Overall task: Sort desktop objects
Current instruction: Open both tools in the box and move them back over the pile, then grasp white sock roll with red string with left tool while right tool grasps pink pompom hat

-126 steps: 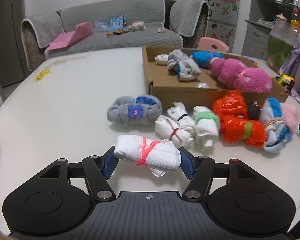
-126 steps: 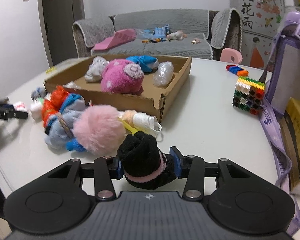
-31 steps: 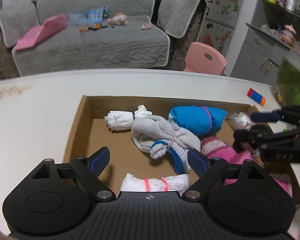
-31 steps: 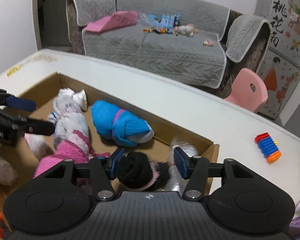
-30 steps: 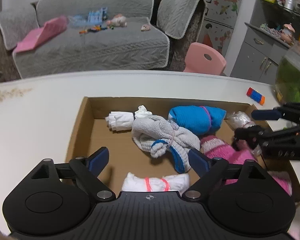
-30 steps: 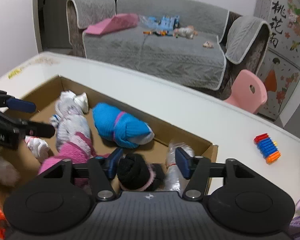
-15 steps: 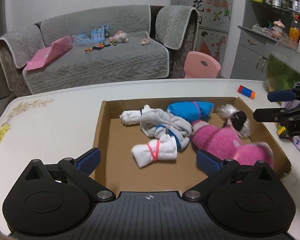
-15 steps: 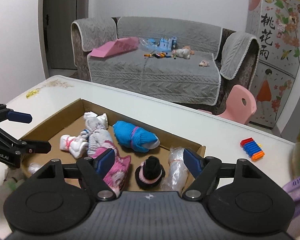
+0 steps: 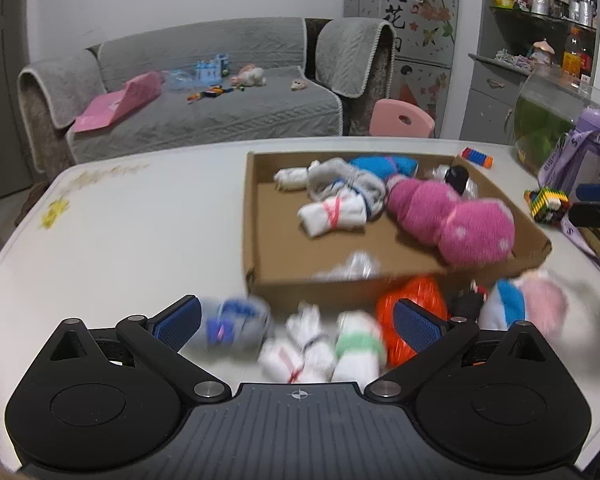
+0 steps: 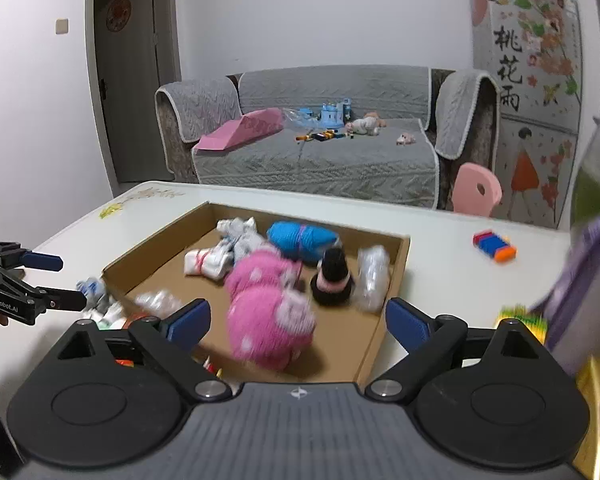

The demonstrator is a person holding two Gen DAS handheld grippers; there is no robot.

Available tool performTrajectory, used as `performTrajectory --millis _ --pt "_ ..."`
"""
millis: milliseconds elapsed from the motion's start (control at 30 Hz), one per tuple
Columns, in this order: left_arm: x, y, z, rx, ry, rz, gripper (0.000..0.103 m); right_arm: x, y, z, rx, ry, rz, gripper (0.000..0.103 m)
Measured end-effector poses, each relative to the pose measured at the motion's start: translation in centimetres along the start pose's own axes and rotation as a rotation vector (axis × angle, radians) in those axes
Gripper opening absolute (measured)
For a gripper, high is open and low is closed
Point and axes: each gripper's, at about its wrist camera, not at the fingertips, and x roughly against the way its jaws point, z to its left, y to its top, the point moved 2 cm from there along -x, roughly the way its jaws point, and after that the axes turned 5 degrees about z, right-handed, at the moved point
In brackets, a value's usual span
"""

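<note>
The cardboard box (image 9: 252,216) on the white table holds a white sock roll with a pink band (image 9: 332,216), a grey roll, a blue roll (image 9: 384,166), a big pink roll (image 9: 452,220) and a black roll (image 10: 332,280). My left gripper (image 9: 296,322) is open and empty, above the loose rolls in front of the box: grey-blue (image 9: 232,322), white (image 9: 296,352), green-banded (image 9: 358,346), orange (image 9: 412,304), blue-pink (image 9: 520,304). My right gripper (image 10: 298,324) is open and empty over the box's near edge (image 10: 372,344). The left gripper also shows in the right wrist view (image 10: 52,280).
A block cube (image 9: 548,204) and a purple bottle with strap (image 9: 580,160) stand right of the box. A small block toy (image 10: 494,246) lies beyond it. A grey sofa (image 10: 320,140) and a pink chair (image 10: 476,194) are behind the table.
Both grippers have pulled back from the box and are open. The white roll and the black roll now lie in the box. The loose rolls have come into the left view.
</note>
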Motion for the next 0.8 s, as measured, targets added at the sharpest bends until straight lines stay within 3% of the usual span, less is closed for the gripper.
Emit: performTrajectory --millis 167,433,600,700,800 --pt "0.5 -2.5 0.1 -0.029 0.006 0.007 0.103 0.1 -3.0 0.8 0.004 0.013 -0.001 0.094" --pt "-0.8 -3.7 0.6 -0.014 0.006 0.027 0.103 -3.0 -5.5 2.4 0.054 0.027 0.032 0.092" --pt "-1.3 -3.5 1.0 0.006 0.019 0.028 0.103 -3.9 -6.1 1.8 0.014 0.033 0.071 0.079" --pt "-1.6 -3.8 1.4 0.022 0.02 0.039 0.103 -3.2 -6.4 1.6 0.0 0.033 0.082 0.055" --pt "-1.6 -4.1 1.8 0.026 0.025 0.05 0.103 -1.7 -7.2 1.4 0.026 -0.002 0.112 0.054"
